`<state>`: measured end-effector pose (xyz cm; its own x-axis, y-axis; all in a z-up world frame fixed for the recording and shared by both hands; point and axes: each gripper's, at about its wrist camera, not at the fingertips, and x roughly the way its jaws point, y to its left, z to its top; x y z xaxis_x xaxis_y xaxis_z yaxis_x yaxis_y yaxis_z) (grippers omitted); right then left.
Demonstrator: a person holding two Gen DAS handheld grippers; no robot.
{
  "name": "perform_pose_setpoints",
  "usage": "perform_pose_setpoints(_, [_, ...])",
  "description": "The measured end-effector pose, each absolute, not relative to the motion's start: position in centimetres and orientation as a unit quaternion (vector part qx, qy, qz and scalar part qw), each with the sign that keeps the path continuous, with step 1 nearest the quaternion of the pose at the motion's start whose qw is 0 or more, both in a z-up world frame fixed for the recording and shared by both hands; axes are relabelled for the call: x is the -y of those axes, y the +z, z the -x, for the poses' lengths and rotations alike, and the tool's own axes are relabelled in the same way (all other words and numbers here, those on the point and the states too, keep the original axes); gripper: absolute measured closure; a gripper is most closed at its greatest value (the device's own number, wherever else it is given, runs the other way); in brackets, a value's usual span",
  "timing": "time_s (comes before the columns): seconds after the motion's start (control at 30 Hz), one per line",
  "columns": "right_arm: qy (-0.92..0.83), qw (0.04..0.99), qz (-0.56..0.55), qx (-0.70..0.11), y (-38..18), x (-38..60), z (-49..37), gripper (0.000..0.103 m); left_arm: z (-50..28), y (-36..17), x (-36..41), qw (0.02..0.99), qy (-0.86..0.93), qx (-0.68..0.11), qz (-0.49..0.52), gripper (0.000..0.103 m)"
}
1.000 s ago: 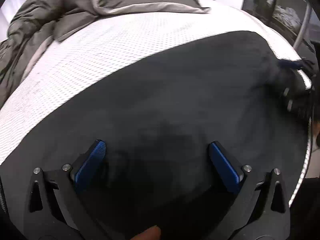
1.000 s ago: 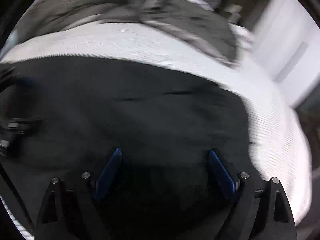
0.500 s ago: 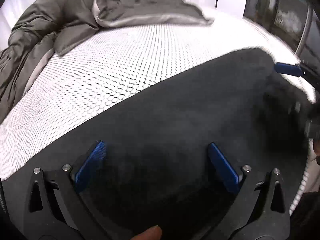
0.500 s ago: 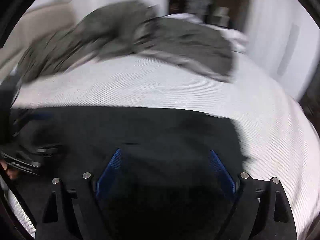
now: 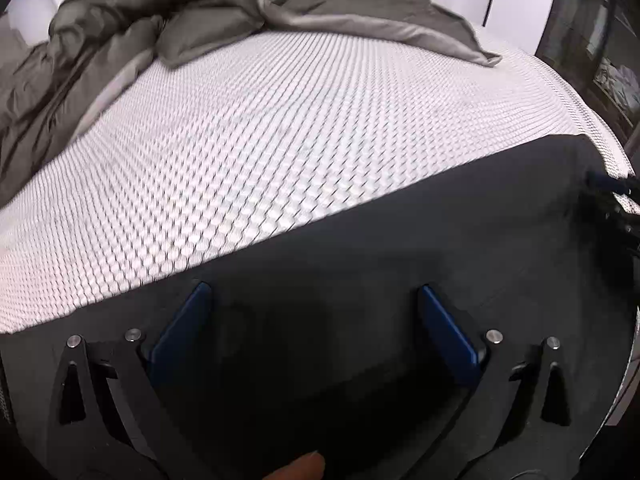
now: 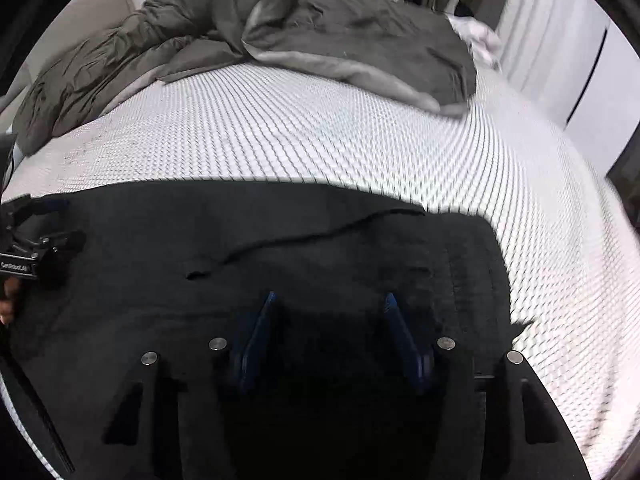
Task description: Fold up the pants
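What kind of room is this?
Most likely a bedroom. The black pants lie on a bed's white mattress, and a rumpled grey duvet is bunched at its far end.

I can't tell whether the pants point(image 6: 320, 248) lie between my right gripper point(image 6: 328, 304) pads; that dark lower centre swallows detail. The left gripper point(image 6: 36, 236) is cut off at the frame's left edge.

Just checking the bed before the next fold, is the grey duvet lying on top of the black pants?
No, the grey duvet is bunched at the far end of the mattress, apart from the black pants.
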<state>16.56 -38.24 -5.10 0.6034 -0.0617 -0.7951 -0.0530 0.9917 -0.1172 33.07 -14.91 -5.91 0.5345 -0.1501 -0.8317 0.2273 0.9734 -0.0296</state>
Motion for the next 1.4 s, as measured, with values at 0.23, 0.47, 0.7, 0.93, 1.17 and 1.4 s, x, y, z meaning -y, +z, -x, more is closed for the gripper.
perform_pose_setpoints(0.23, [-0.017,0.897,0.065,-0.437,-6.1,36.4,-18.9,0.032,-32.8,-7.3,18.2,0.87,-0.136,-0.472,-0.051,0.0])
perform_pose_setpoints(0.47, [-0.108,0.882,0.096,-0.449,-6.2,38.8,-19.0,0.041,-32.9,-6.7,13.4,0.876,-0.069,-0.476,-0.041,0.001])
perform_pose_setpoints(0.7, [0.034,0.902,0.075,-0.423,-2.8,31.3,-12.1,0.021,-24.8,-4.2,15.7,0.872,-0.181,-0.449,-0.073,0.001])
perform_pose_setpoints(0.93, [0.128,0.869,0.127,-0.461,-7.8,25.5,-7.4,0.019,-18.9,-6.7,9.9,0.868,-0.124,-0.466,-0.114,0.0])
perform_pose_setpoints(1.17, [-0.003,0.888,0.134,-0.441,-7.6,30.9,-5.3,0.008,-13.8,-6.8,-5.5,0.882,0.029,-0.467,-0.059,0.0])
perform_pose_setpoints(1.4, [0.067,0.904,0.079,-0.415,-3.4,28.2,-5.4,0.008,-11.6,-4.8,-7.0,0.894,0.025,-0.445,-0.039,0.001])
